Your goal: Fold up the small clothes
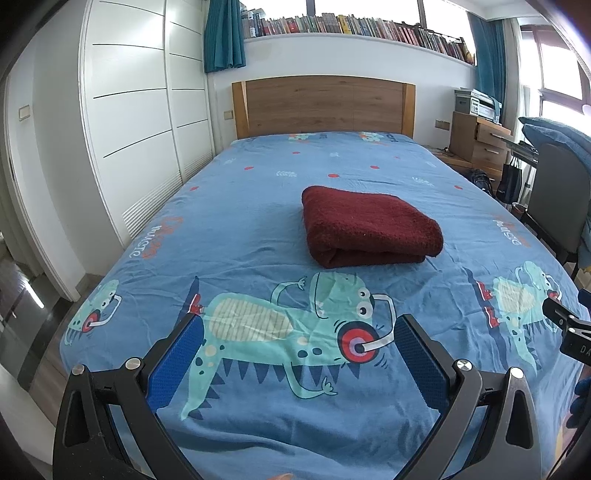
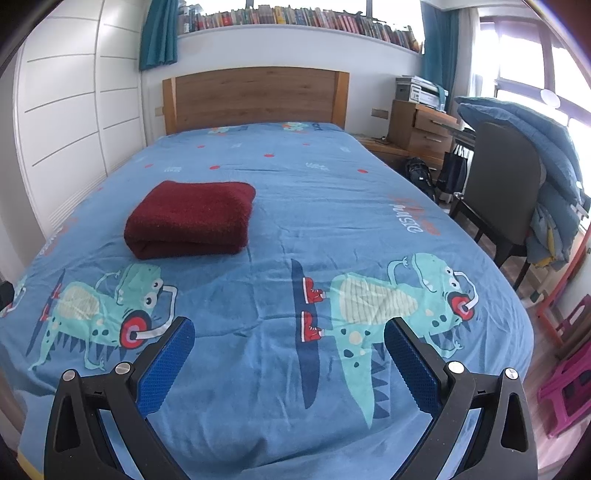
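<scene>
Well ahead of both tongs, the folded towel lies on the bed (left tongs and right tongs gape empty).

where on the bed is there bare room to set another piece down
Bare sheet lies between the folded dark red towel and the bed's right edge by the dark chair, and between towel and wooden headboard. Nowhere on it is crowded.

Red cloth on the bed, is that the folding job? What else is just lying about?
For the job:
red cloth, already folded
left gripper, jaws open
right gripper, jaws open
bed

Just lying about:
books
chair
blue quilt
pink stool
</scene>
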`<state>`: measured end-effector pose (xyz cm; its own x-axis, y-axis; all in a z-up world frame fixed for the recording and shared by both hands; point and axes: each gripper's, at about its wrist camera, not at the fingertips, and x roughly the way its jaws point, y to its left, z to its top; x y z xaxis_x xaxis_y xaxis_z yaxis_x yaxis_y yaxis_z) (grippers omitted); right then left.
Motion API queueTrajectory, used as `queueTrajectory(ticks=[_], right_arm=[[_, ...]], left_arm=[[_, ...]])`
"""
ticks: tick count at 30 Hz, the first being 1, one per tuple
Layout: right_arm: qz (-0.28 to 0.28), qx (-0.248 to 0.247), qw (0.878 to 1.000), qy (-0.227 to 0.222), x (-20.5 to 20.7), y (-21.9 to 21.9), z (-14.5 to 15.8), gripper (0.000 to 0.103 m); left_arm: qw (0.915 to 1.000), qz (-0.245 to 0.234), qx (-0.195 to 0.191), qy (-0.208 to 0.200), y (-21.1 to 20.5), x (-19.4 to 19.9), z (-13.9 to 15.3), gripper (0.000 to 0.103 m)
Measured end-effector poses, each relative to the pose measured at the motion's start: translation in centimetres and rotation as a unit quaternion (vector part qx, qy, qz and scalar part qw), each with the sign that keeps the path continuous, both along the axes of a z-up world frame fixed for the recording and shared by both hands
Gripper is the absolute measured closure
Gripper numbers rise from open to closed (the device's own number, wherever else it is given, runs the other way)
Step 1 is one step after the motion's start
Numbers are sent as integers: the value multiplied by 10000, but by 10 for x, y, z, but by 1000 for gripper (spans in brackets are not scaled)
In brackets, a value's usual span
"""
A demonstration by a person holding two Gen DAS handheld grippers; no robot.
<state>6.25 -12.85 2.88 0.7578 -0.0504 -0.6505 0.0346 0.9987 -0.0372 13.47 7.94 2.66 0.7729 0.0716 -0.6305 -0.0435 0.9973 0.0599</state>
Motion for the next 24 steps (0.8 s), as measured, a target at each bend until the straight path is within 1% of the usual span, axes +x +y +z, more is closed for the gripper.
queueTrajectory(ticks=[12, 18, 24], right_arm=[[14, -9, 10000, 27, 1, 1, -1, 0], [21, -10, 10000, 41, 1, 2, -2, 0], [20, -16, 10000, 58, 1, 3, -4, 0]], left_arm=[[10000, -7, -24, 6, 2, 0, -2, 1], [9999, -9, -140, 43, 5, -1, -5, 1], [9999, 19, -133, 32, 8, -1, -6, 1]])
